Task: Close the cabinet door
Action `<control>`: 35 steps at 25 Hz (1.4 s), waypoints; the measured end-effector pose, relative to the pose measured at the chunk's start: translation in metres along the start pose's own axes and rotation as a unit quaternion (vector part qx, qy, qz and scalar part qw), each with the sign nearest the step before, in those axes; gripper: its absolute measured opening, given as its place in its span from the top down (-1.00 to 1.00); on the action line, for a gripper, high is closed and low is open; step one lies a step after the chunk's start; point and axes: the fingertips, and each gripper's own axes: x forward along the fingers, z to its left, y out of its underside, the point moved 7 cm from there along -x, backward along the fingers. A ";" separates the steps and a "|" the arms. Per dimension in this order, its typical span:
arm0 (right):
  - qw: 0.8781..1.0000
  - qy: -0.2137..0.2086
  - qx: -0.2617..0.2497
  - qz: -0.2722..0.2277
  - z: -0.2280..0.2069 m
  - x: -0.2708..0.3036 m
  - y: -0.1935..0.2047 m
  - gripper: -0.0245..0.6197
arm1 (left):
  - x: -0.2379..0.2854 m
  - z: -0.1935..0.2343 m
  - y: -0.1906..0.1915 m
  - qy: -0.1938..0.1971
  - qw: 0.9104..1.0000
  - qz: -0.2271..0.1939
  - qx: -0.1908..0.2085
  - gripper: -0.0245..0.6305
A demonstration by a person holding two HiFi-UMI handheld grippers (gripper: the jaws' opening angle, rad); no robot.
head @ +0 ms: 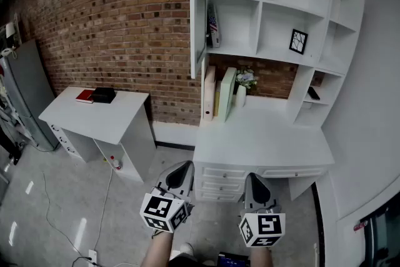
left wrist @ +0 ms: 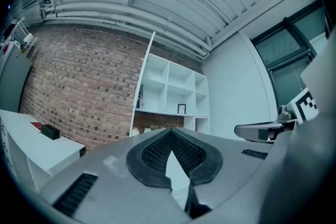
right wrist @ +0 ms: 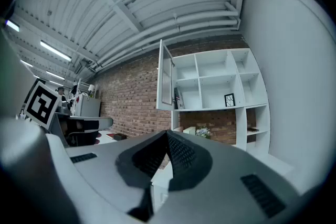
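The cabinet door point(head: 197, 9) stands open. It is hinged on the left edge of the white shelf unit point(head: 325, 9), which is mounted against the brick wall point(head: 112, 9), and it projects outward, edge-on to the head view. The left gripper view shows the same door point(left wrist: 142, 92) angled away from the shelf unit, as does the right gripper view point(right wrist: 164, 73).

Both grippers are held low, in front of the white desk point(head: 262, 134) and well apart from the door.
- Left gripper point(head: 181, 167): clenched, tips together, nothing between the jaws point(left wrist: 171, 134).
- Right gripper point(head: 255, 177): clenched, tips together, nothing between the jaws point(right wrist: 167, 135).

Shelf contents: a book point(head: 214, 27) stands in the compartment just behind the open door. A small picture frame point(head: 298, 41) stands in the middle compartment.

Desk contents: upright books point(head: 219, 94) and a bunch of flowers point(head: 245, 78) stand at the back, below the shelf unit.

A second desk point(head: 94, 119) stands to the left and carries a red book point(head: 84, 95) beside a black box point(head: 104, 94).
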 end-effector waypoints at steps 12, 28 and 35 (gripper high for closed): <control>1.000 -0.015 0.003 -0.020 0.003 -0.001 -0.009 0.92 | 0.001 0.001 -0.015 -0.002 1.000 -0.023 0.011 0.91; 1.000 -0.015 0.005 -0.026 -0.033 0.115 -0.007 0.92 | 0.107 0.068 -0.013 -0.015 0.999 -0.049 0.007 0.91; 0.999 -0.017 -0.004 -0.030 -0.037 0.216 -0.016 0.92 | 0.189 0.135 -0.022 -0.010 0.997 -0.073 0.007 0.91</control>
